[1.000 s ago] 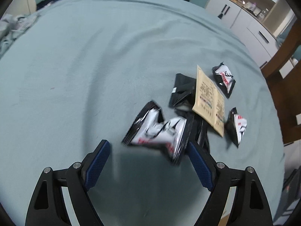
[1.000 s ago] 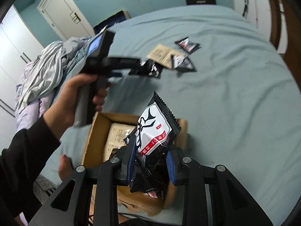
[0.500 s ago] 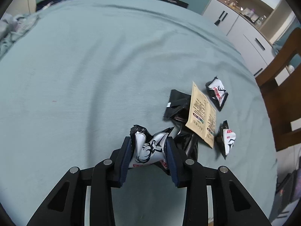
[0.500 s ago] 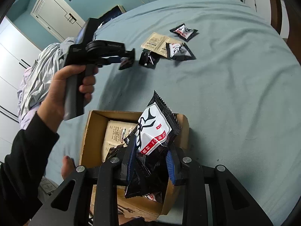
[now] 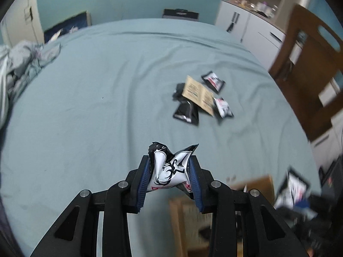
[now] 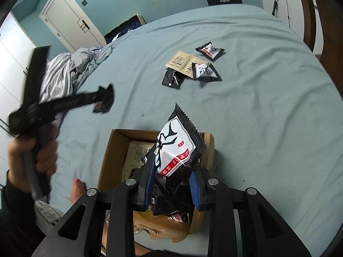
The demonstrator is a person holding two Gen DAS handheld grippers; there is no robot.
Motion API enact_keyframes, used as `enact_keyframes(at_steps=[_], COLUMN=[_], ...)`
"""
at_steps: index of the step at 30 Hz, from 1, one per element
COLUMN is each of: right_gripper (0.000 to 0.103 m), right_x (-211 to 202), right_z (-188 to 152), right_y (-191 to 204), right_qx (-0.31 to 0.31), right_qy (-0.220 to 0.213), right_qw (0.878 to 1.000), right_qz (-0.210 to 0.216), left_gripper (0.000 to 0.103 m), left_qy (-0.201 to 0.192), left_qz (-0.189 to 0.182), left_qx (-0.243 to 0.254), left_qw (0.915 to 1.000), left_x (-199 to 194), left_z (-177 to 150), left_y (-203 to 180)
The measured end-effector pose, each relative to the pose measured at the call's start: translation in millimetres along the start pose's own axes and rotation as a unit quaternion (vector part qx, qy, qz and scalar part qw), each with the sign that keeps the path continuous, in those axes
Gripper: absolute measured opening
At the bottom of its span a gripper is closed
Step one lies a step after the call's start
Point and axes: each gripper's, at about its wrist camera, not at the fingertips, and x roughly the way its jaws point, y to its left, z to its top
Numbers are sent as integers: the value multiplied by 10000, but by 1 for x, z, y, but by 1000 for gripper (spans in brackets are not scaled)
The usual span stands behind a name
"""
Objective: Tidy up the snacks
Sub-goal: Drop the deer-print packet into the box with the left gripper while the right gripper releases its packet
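The right claw point(image 6: 171, 177) is clamped on a black-and-white snack packet point(image 6: 174, 150), held upright directly over the open cardboard box point(image 6: 111, 150), probably so that letting go drops it straight in among the packets already lying there; against half a second ago this view matches almost exactly, packet and box in the same relation. The left claw point(image 5: 169, 175) is closed too, its blue pads point(image 5: 144, 176) pinching a second packet point(image 5: 169, 169) hard enough to crumple it into a bow shape, which suggests a hurried grip across the middle and not along a sealed edge. A second ago that claw was spread wide around the packet on the bed point(image 5: 107, 85); half a second ago it had shut on it low among the pile; now it is lifted clear and swung toward the box, whose blurred corner shows at the lower right of the left wrist view. In the right wrist view the left hand point(image 6: 32, 154) and its tool are smeared with motion. Farther out on the bed lie the remaining snacks point(image 6: 193, 66): three dark packets around a tan sachet point(image 6: 183, 61), some overlapping. Beyond them are crumpled bedding point(image 6: 70, 68), a white door point(image 6: 68, 19) and a wooden chair point(image 5: 310, 75).
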Motion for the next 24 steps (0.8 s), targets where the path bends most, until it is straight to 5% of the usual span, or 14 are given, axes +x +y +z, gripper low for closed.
enact_keyframes(at_steps=[16,18,20,24], right_gripper=[27,27,27,27], right_x=[-13,-14,-14,-13], right_z=[-8,-10,-11,-12], right_y=[4,6,8,10], right_qx=[-18,-72,-143,-233], right_qy=[-9,-26,-36,-26], right_qw=[9997,9997,9995,9993], right_qz=[-228,-250,-276,-301], left_gripper=[36,43,63,75], left_qy=[251,158,-32,-272], left_qz=[-266,-344,-288,-129], left_qx=[929,1040,1102,1134], left_qw=[9950,9939,9935,9931], left_x=[-26,-32,-37,-44], left_z=[-79,-81,-82,-81], left_y=[-67,-73,-76,-73])
